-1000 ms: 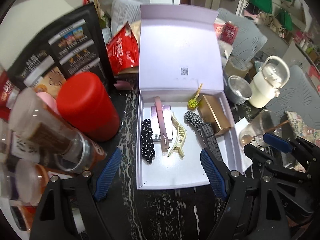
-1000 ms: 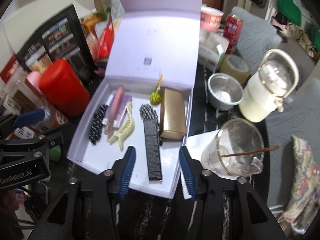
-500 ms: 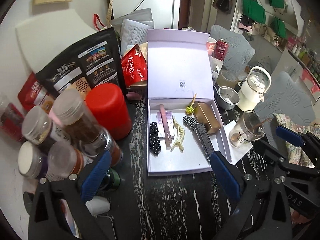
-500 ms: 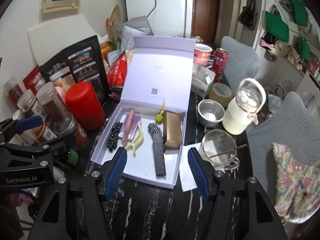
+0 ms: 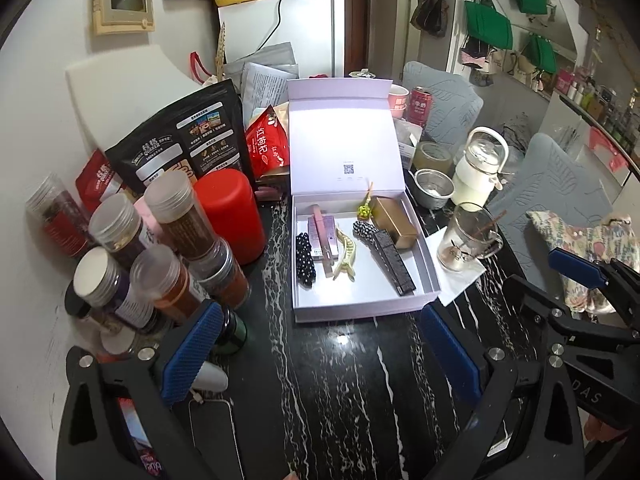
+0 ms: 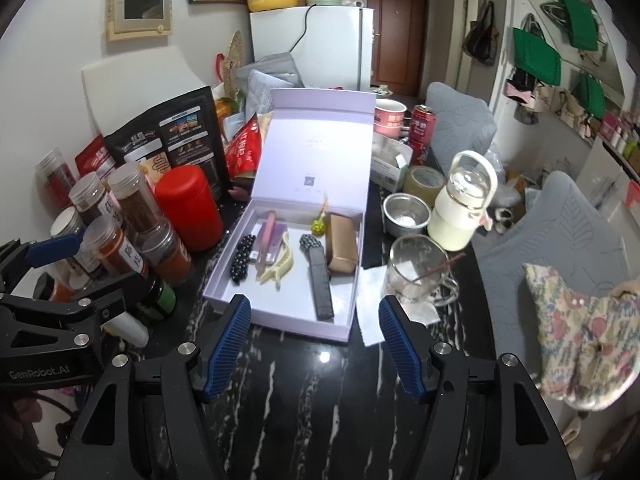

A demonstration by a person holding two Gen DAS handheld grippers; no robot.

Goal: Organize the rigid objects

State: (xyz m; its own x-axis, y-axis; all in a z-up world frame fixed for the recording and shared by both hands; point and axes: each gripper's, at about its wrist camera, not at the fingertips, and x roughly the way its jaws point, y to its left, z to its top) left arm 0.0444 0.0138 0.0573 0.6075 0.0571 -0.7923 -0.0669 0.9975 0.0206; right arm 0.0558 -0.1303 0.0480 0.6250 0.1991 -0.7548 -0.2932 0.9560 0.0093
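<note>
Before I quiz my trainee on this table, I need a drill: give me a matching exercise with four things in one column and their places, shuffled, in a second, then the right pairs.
Things:
1. gold box
2. red canister
3. glass mug
4. black beaded clip

Places:
A. on the tabletop left of the white gift box, in front of a black pouch
B. inside the gift box, against its right wall
C. on white paper right of the gift box
D. inside the gift box, nearest its left wall

Pairs: 1-B, 2-A, 3-C, 4-D
</note>
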